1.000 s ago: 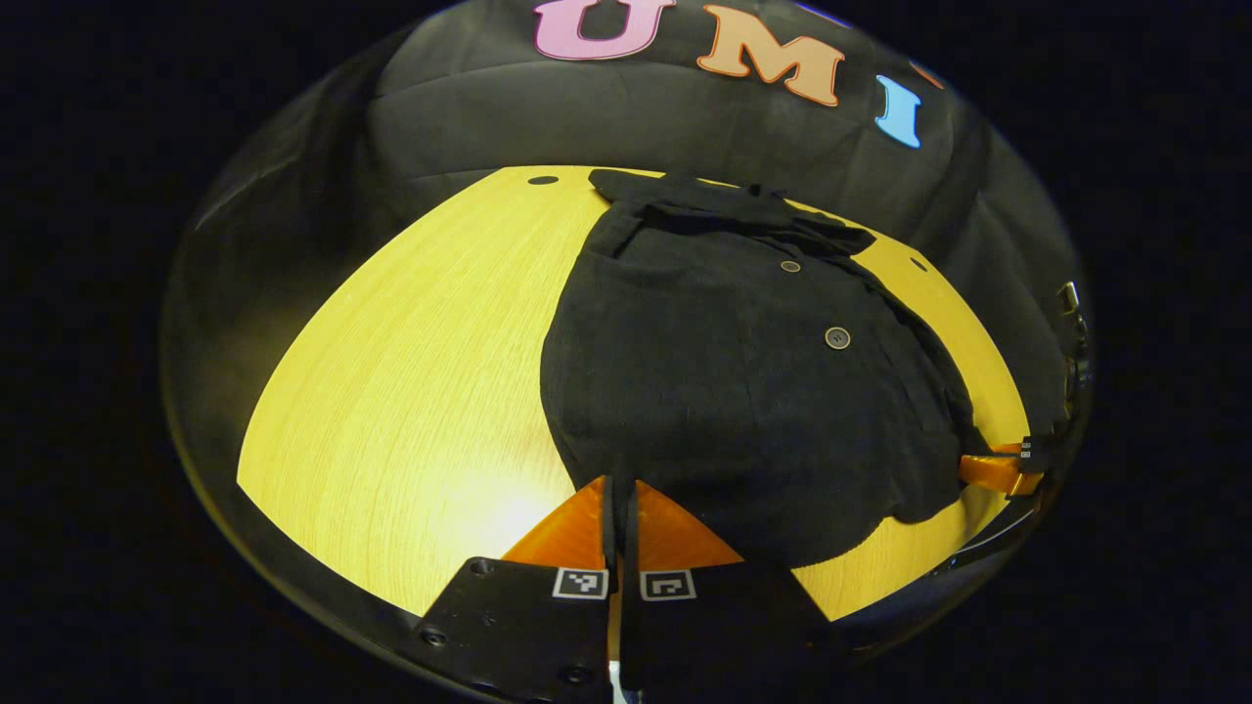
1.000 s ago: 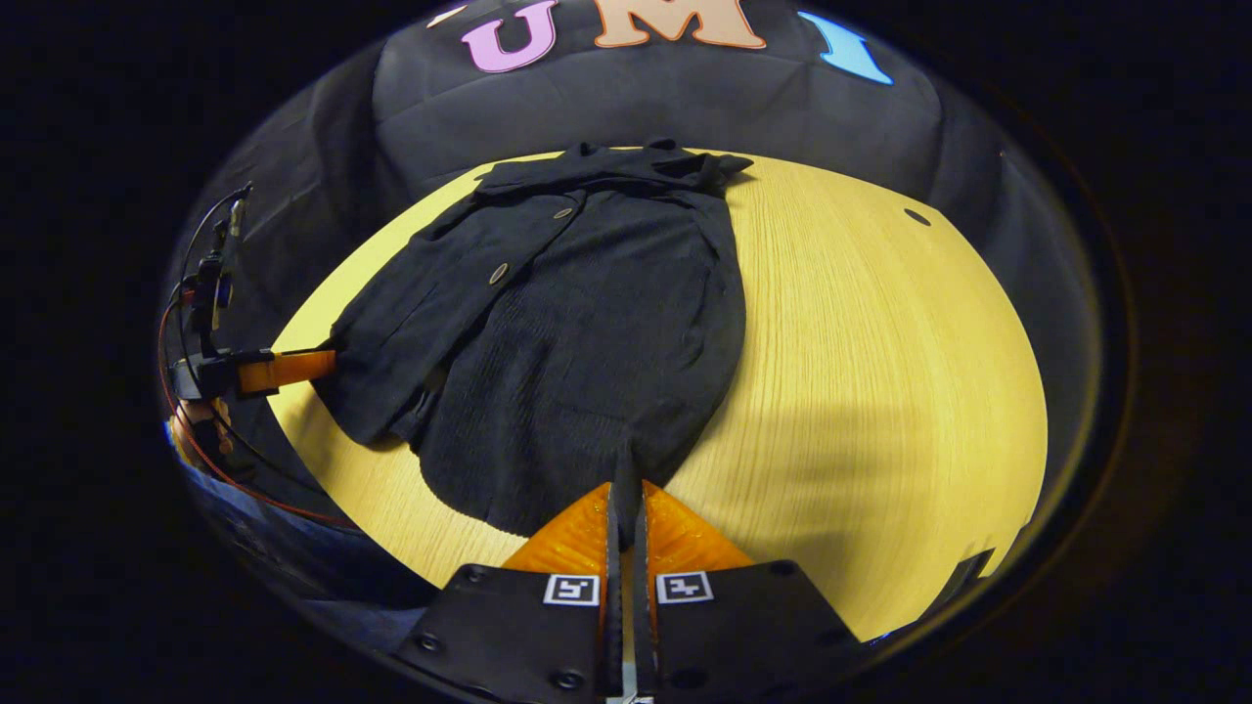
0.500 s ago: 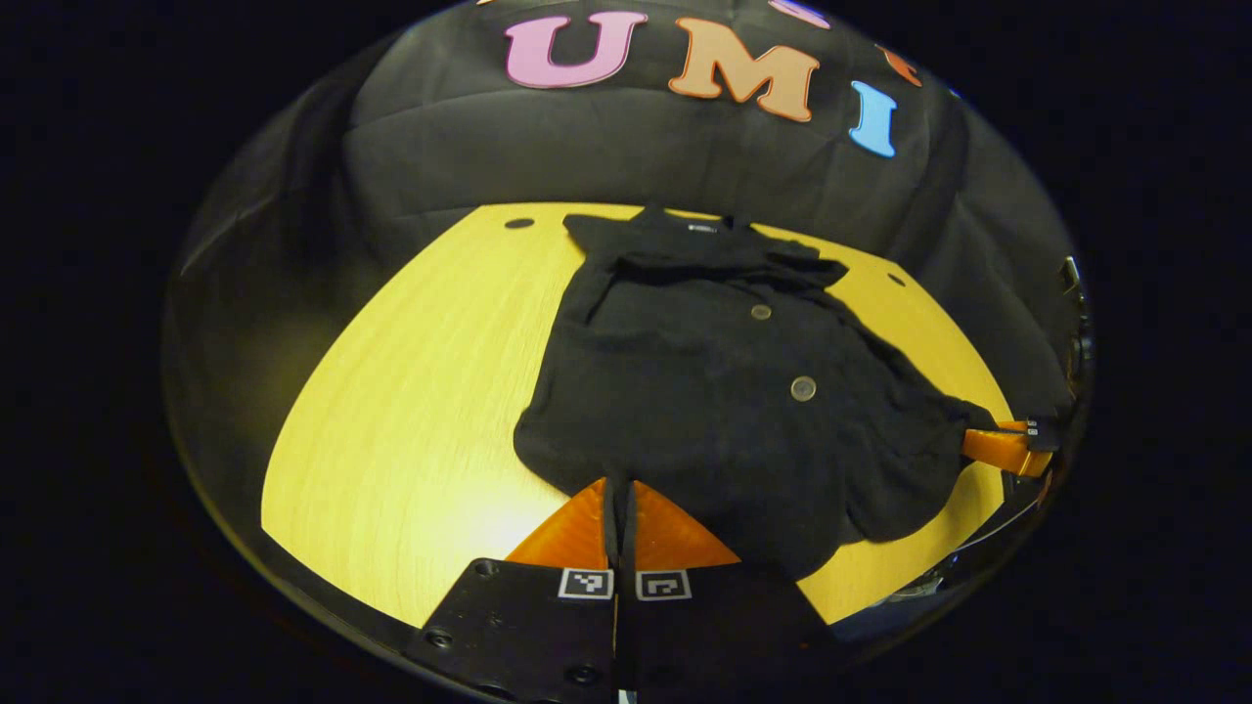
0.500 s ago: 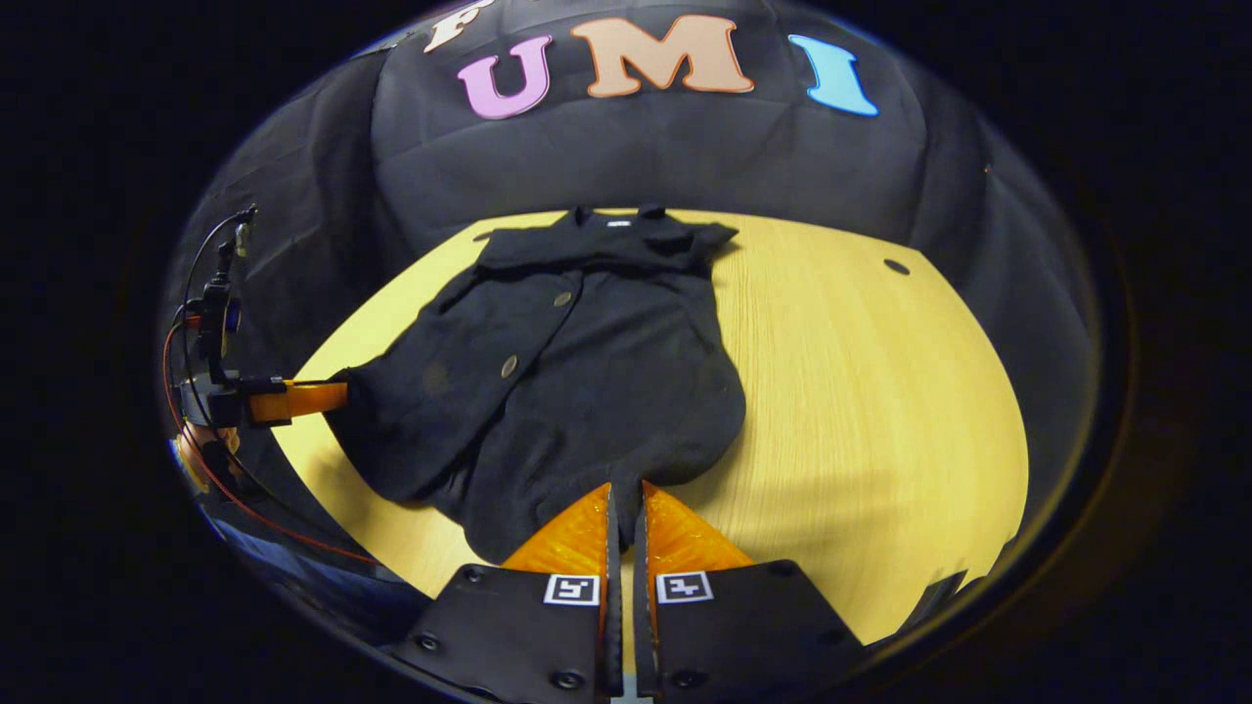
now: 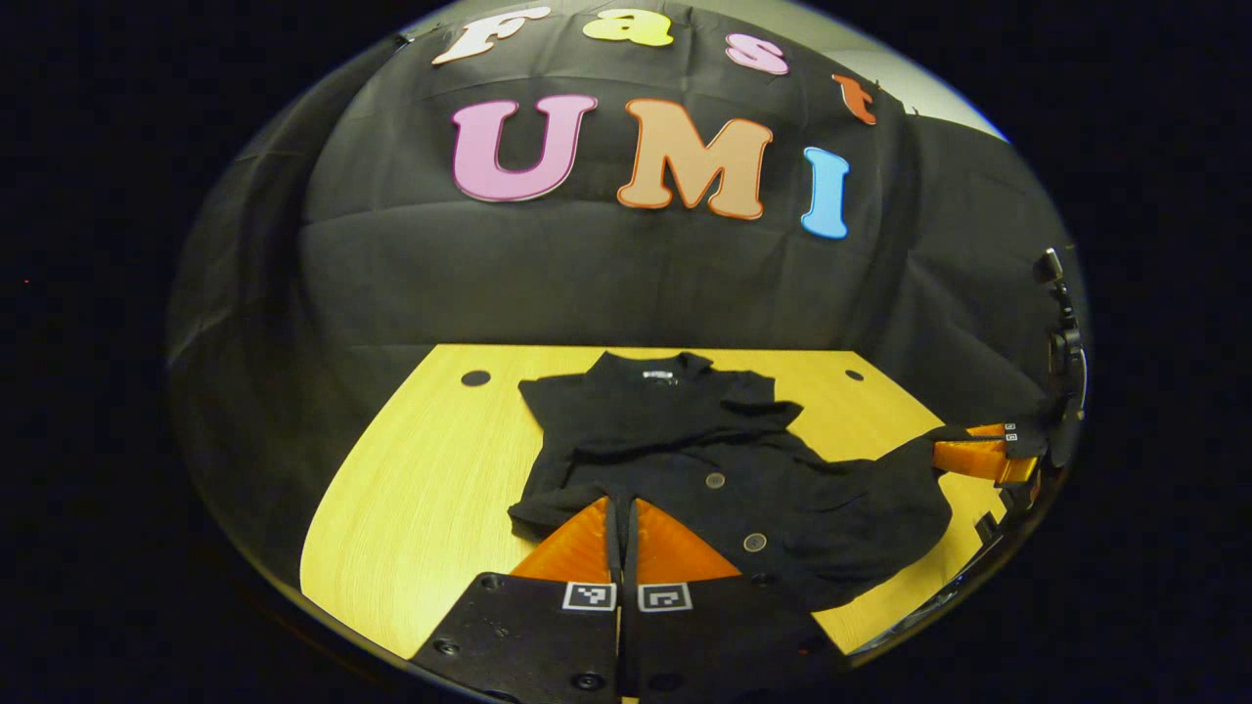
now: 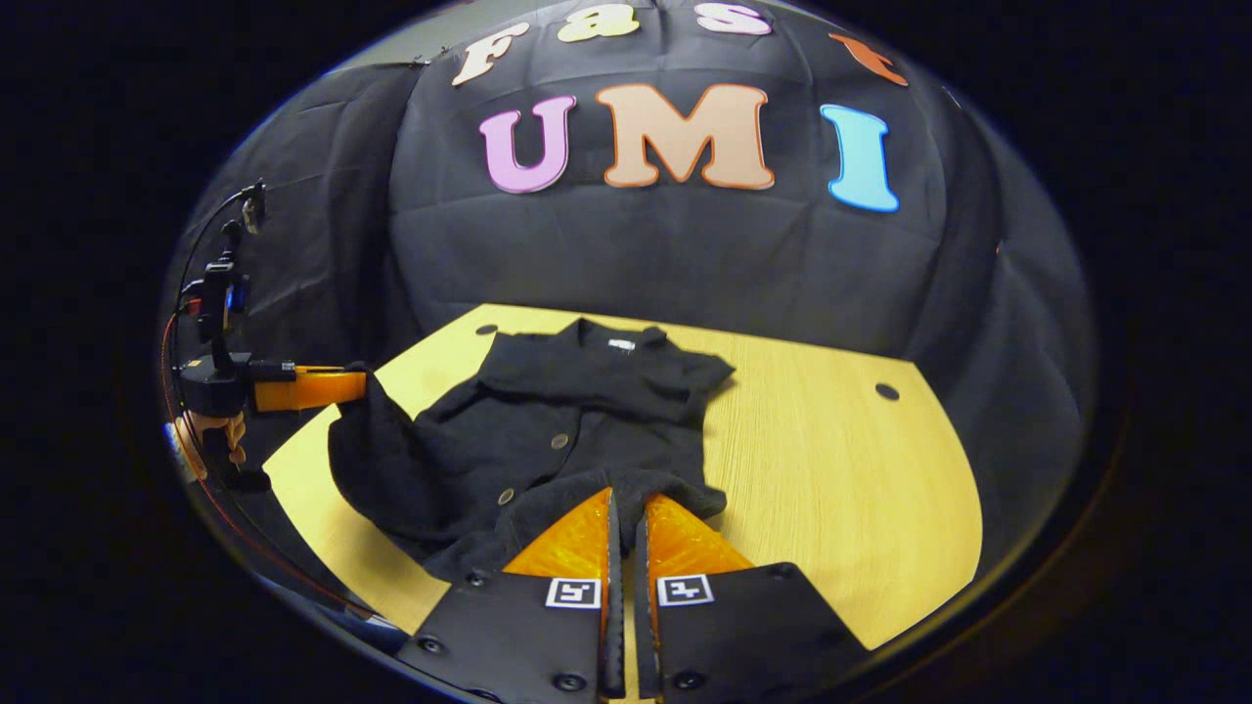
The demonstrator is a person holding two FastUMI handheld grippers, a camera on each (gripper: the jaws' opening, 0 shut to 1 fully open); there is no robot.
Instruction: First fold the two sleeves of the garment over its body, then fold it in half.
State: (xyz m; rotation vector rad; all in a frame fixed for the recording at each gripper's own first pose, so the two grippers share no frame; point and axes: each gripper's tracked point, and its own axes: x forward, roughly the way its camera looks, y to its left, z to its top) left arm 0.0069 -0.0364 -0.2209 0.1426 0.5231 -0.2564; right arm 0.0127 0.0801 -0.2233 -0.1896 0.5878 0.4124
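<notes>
Evidently mid-fold, the black garment (image 5: 714,479) was held raised at its near hem by both grippers, its collar end left lying toward the far edge of the bench (image 5: 411,489). The left gripper (image 5: 622,513) was seen with jaws closed on one hem corner, the right gripper (image 6: 626,508) with jaws closed on the other, so that the hem could be carried level. Both sleeves appeared already laid over the body; the fold in half was judged to be the step in hand.
</notes>
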